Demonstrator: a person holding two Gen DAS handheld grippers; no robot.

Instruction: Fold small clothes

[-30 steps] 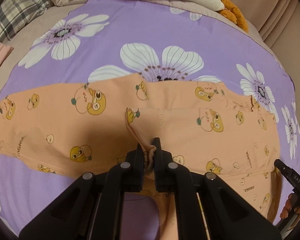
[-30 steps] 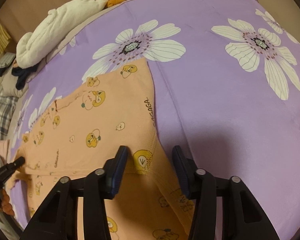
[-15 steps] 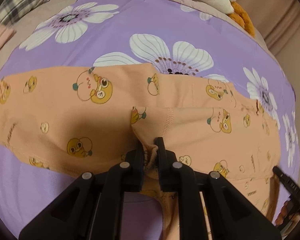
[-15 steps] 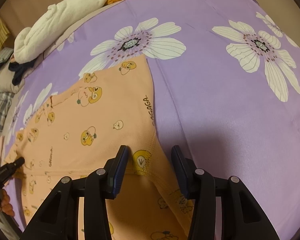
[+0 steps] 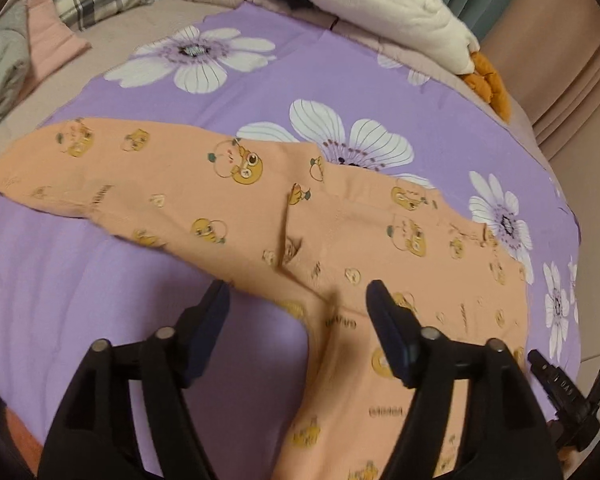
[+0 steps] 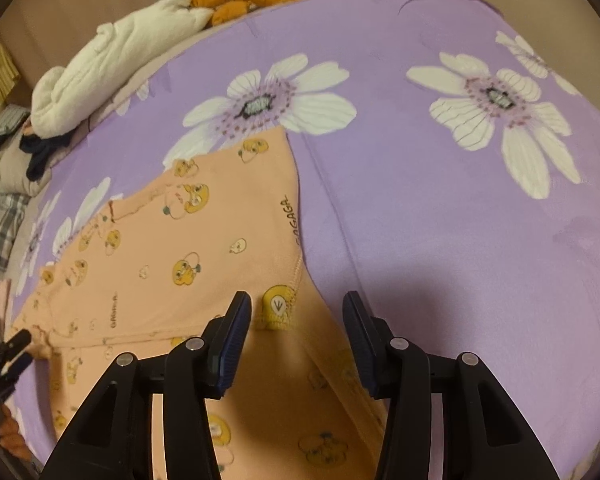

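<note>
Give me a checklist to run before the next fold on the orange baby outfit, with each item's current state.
1. Left tool open and free of cloth: ok, its fingers stand wide apart above the outfit.
2. Right tool open: ok, it holds nothing; the cuff with the yellow print lies between its fingers.
3. Outfit spread flat: not ok, a ridge of fabric stands up near the middle.
4. Outfit fully on the purple flowered sheet: cannot tell, its near part runs out of both views.
5. Fold area free of other laundry: ok, the white blanket and the orange plush lie at the far edge.
</note>
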